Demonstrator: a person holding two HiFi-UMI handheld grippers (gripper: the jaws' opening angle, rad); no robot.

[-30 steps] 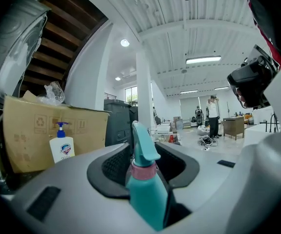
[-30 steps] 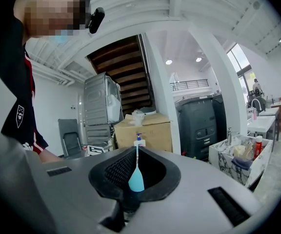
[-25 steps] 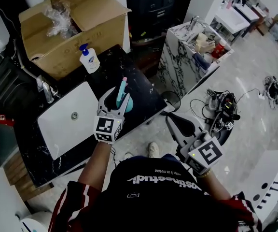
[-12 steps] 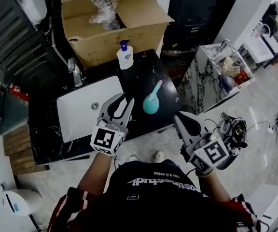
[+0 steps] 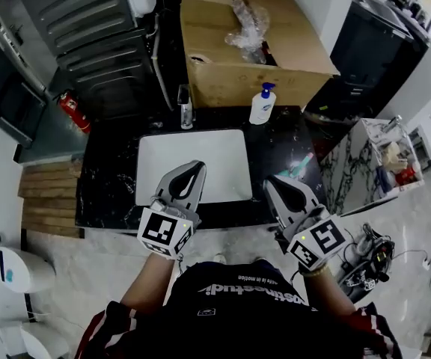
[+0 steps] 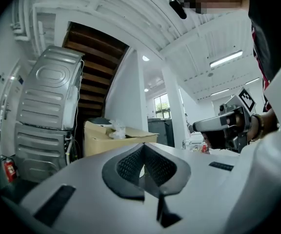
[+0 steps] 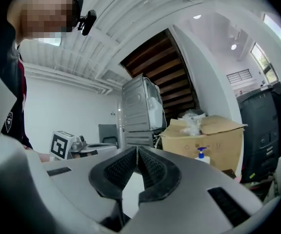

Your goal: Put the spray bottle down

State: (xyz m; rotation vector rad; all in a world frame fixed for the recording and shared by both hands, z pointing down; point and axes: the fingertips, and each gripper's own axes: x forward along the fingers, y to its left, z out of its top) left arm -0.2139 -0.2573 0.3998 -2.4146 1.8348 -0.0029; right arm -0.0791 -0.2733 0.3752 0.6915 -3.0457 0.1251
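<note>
Bottle (image 5: 298, 165) sits on the table (image 5: 111, 193); left tool (image 5: 198, 166) and right tool (image 5: 270, 180) are closed and empty, so back away without nudging it.

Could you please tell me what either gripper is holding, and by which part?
Nothing is held: the left gripper and the right gripper both have their jaws together, empty.

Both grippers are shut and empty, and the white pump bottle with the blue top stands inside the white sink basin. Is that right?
Not quite. The white pump bottle with the blue top stands on the black stone counter behind the white sink basin, before the brown cardboard box; the head view shows it. The left gripper and right gripper are indeed shut and empty.
</note>
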